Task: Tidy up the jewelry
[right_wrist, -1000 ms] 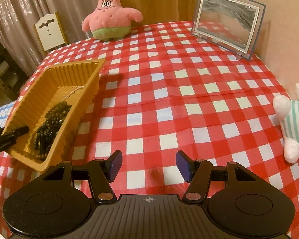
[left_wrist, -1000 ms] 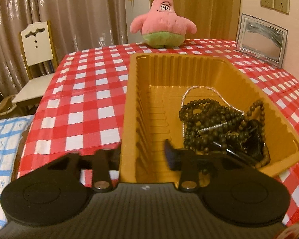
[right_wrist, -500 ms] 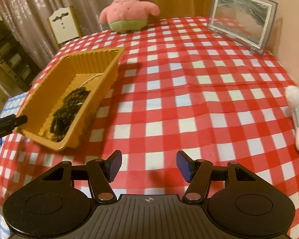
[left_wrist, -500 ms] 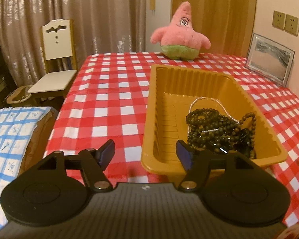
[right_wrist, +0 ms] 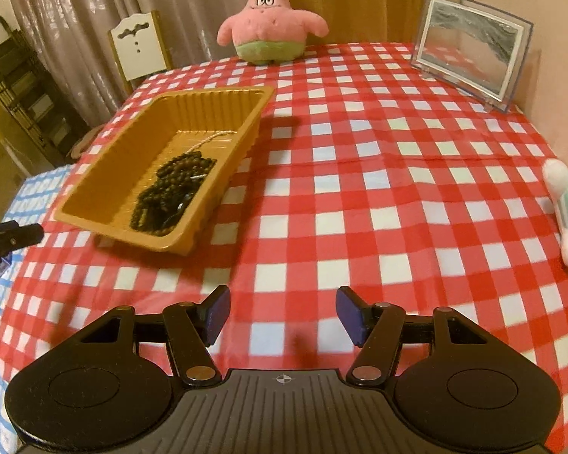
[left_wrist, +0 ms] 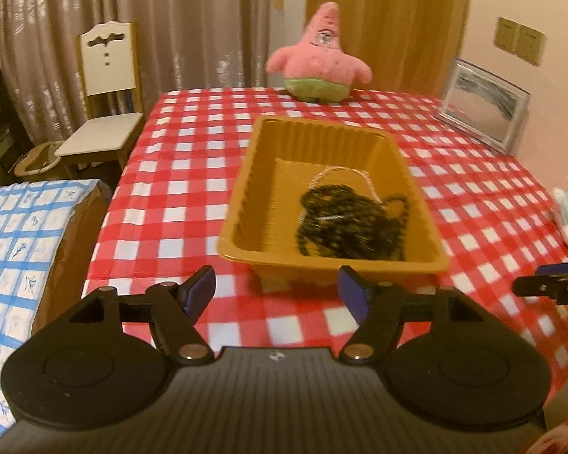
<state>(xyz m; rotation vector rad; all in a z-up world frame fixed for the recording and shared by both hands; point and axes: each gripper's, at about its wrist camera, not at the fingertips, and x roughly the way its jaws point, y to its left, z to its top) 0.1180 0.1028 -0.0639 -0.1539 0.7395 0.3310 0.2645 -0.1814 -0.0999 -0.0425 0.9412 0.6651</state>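
The left gripper [left_wrist: 276, 291], its jaws opening with nothing between them, hangs short of the near rim of the shallow golden-yellow ribbed plastic tray [left_wrist: 246, 196]; the right gripper [right_wrist: 282, 312], jaws wide and empty, is over bare red-and-white checked tablecloth [right_wrist: 359, 196], with the tray ahead to its left. The step looks like a retreat, best done by keeping both grippers clear of the light tray's rim. Inside lies a tangled heap of dark round-bead strands [left_wrist: 348, 223] with a thin pale beaded chain [left_wrist: 340, 170] looped beyond it.
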